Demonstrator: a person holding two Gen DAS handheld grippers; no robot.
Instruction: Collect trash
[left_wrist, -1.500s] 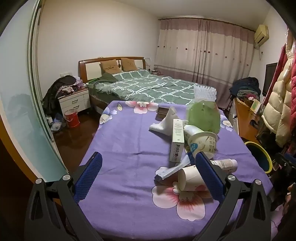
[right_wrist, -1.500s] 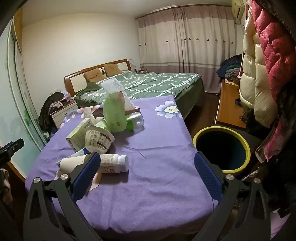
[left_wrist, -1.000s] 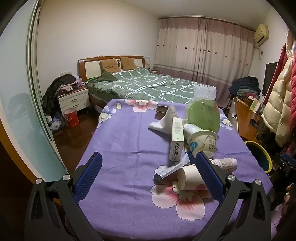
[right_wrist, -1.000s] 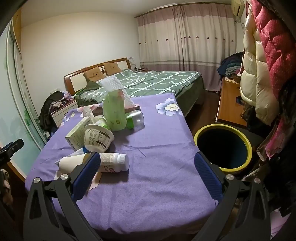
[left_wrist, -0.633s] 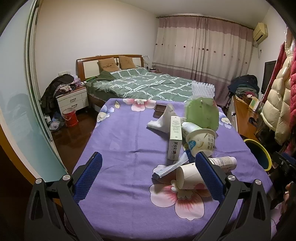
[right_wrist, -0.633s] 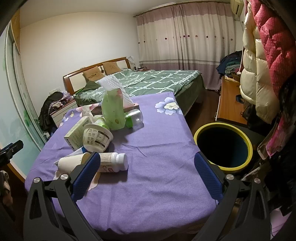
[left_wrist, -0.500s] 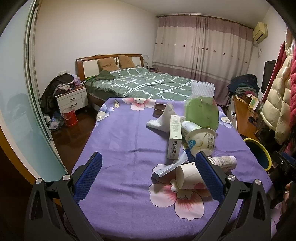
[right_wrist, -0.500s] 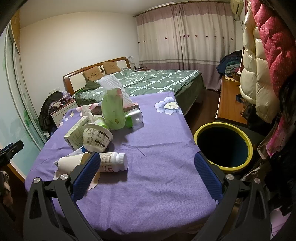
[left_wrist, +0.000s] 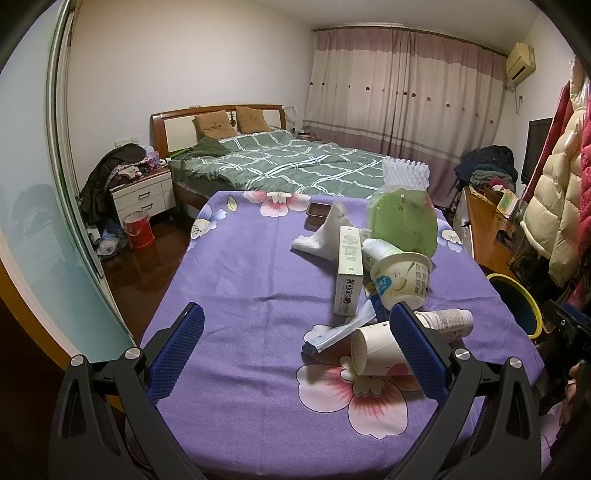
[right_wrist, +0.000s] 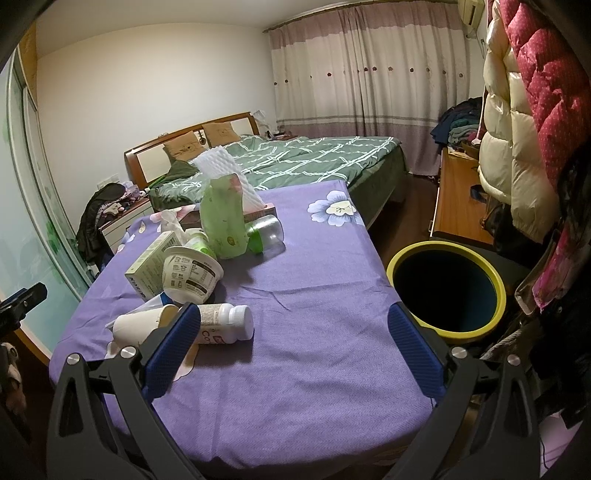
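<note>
Our left gripper (left_wrist: 295, 352) and right gripper (right_wrist: 293, 349) both hover with fingers wide apart, empty. Since a moment ago we've barely drifted, so nothing is collected yet. The paper cup (left_wrist: 375, 352) lies sideways on the counter (left_wrist: 251, 280), mouth toward our left; the bottle (right_wrist: 225, 323) points its cap toward the bin (right_wrist: 445, 286).

Left tool (left_wrist: 295, 347): black angular frame, two fingers (left_wrist: 176, 347) faced with blue textured pads, round silver screws at joints. Right tool (right_wrist: 293, 345): same build, black arms, blue ribbed pads (right_wrist: 415, 349), silver screw heads on each arm.
</note>
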